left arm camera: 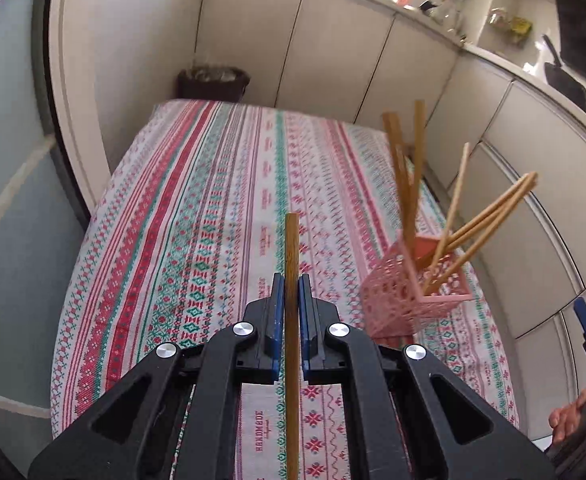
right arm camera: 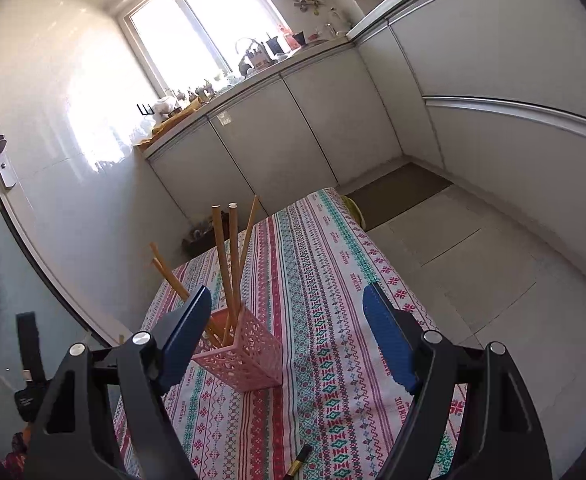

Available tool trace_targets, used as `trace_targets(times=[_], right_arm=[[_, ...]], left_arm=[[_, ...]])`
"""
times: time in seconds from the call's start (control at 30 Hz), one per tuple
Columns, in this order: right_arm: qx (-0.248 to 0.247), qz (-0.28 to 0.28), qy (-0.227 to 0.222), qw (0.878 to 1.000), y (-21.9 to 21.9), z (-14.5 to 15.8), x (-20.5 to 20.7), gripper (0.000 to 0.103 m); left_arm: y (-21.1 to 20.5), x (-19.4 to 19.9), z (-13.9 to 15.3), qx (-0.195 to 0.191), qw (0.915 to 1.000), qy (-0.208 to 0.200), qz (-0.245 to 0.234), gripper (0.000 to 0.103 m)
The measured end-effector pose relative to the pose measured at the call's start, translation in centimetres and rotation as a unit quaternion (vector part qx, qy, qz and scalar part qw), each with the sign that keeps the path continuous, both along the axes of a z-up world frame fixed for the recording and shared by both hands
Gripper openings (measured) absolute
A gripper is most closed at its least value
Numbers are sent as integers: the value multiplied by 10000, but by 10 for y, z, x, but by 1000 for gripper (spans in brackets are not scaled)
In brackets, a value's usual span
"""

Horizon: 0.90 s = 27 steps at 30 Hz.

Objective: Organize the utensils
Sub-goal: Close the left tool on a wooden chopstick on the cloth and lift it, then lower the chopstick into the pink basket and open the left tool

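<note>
My left gripper (left arm camera: 291, 280) is shut on a single wooden chopstick (left arm camera: 291, 240), which runs straight out between the blue pads above the striped tablecloth (left arm camera: 197, 240). To its right a pink perforated holder (left arm camera: 409, 300) stands on the cloth with several wooden chopsticks (left arm camera: 409, 184) leaning out of it. In the right wrist view the same holder (right arm camera: 249, 364) sits just beyond my right gripper's left finger. My right gripper (right arm camera: 289, 292) is open wide with nothing between its fingers. The chopsticks (right arm camera: 233, 260) rise past that finger.
A dark utensil with a gold tip (right arm camera: 299, 460) lies on the cloth at the near edge. White cabinets (left arm camera: 333, 64) surround the table. A brown bin (left arm camera: 213, 82) stands beyond its far end. A hand (left arm camera: 569, 420) shows at the right.
</note>
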State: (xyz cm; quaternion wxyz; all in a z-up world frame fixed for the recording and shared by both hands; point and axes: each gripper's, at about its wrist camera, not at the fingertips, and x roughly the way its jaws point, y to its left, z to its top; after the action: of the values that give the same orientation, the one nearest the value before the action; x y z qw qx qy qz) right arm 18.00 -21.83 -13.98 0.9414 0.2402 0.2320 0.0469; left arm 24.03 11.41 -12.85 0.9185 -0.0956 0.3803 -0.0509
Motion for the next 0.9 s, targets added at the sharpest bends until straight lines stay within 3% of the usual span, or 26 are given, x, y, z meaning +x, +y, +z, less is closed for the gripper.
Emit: trace_targets(times=[0.1,0.23,0.4,0.5,0.57,0.67,0.9], right_arm=[[-40,-12,46,10000,0,-2,0,76],[-32,-93,80,9999,-4,-4,-3,76],[-78,-190,-12,9998,-7,-3,-6,76],[-93,-215,3,9997,-11,-3,-6,76],[-110,-258,27,9996,-14,-5,-5,76],[-136,-305,94,9994,-20,-7,-3,76],[-110,-319,283,9990,-31,-14,6,77]], left_arm=[[-13,-25,30,-38,9970,-755,-167,6],[-33,-37,77,-332,9844,-1683,-385,6],[-63,-35,134,-529,9530,-2949,-449,6],[-82,-25,150,-573,9336,-3514,-417,6],[-95,-18,149,-539,9225,-3805,-351,6],[-108,-4,138,-492,9148,-3998,-288,6],[-114,36,86,-345,9179,-3949,-171,6]])
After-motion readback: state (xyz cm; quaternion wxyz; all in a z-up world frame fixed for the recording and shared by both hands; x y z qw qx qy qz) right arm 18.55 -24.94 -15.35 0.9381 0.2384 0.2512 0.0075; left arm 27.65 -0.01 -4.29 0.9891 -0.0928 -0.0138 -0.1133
